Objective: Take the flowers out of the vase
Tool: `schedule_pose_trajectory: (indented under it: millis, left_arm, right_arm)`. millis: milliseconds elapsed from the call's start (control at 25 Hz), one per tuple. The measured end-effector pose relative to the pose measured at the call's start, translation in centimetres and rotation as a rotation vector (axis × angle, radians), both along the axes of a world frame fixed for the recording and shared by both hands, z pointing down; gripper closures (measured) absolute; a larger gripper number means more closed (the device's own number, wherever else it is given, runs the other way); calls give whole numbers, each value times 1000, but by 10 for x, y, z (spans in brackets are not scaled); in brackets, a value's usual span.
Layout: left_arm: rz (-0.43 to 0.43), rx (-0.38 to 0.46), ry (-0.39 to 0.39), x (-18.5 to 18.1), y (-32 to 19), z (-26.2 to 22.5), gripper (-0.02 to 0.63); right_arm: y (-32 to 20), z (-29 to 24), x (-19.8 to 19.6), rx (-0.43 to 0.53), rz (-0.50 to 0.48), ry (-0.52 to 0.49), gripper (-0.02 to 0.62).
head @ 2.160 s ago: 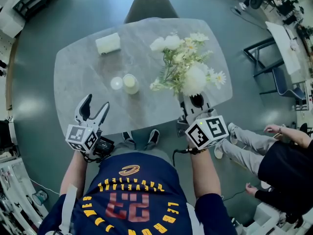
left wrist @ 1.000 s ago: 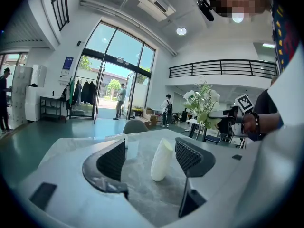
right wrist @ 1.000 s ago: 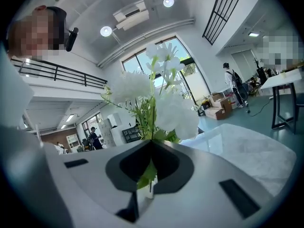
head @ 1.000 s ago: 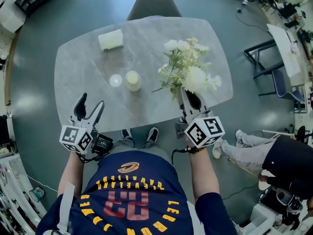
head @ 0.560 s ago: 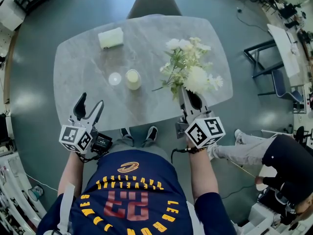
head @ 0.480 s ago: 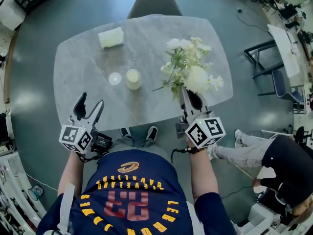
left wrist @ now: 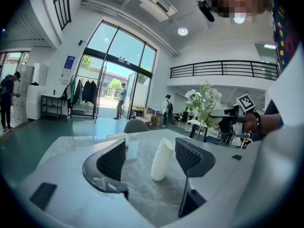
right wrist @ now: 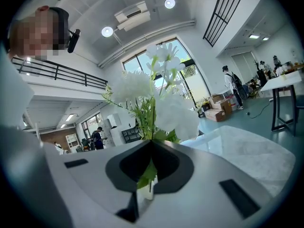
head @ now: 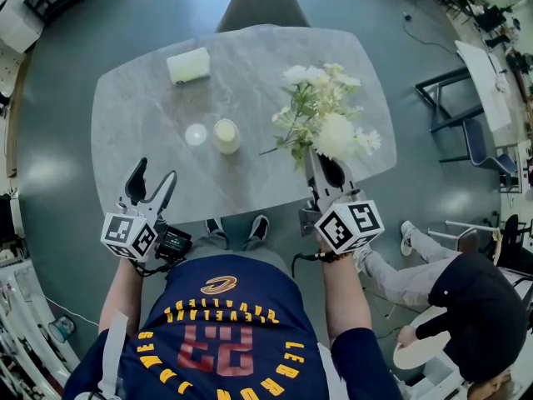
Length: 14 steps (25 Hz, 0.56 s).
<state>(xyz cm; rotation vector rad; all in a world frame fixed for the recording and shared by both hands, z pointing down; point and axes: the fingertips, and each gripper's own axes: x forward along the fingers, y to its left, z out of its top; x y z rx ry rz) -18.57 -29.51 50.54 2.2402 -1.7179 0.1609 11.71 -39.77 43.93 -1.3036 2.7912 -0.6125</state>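
The flowers (head: 321,119) are out of the vase (head: 223,136) and sit right of centre in the head view, just above the right gripper (head: 323,169), whose jaws are pressed together on the lower stems. In that view the bunch's long axis runs up the frame, from the stems at the jaw tips to the blooms spread toward the upper right of the table (head: 141,115). In the right gripper view the green stems run nearly straight up and down, with leaves hanging just below the jaws and the heads at the top of the frame. There is one bunch: white blooms on green stems, with one large round pompom head nearest the gripper and several smaller daisy-like heads around and beyond it (their exact number cannot be made out). There is one vase, cream-white and tapered, standing upright on the table left of centre, well apart from the flowers. Just to its left lies one small round clear thing (head: 196,134), and one white block (head: 188,65) rests toward the table's upper left. The left gripper (head: 156,173) hovers at the table's near edge in the lower left, with its jaws wide apart and nothing gripped; in its own view the vase shows in the gap between them, but farther off on the tabletop. One chair (head: 260,5) stands at the top of the frame.
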Motion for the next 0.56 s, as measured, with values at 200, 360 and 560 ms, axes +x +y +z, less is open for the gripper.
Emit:
schedule_pose_trajectory:
  millis: [200,360,560]
  left_arm:
    - [1,0,3,2,0,1,273]
    - [3,-4,2,4,0,2,273]
    - [4,-6,0,3,-2,2,273]
  right_arm:
    - [0,-1,1,3,2,4,584]
    - [-1,-2,2,9,0,2,584]
    - [-2,-5,2,16,-1,9,584]
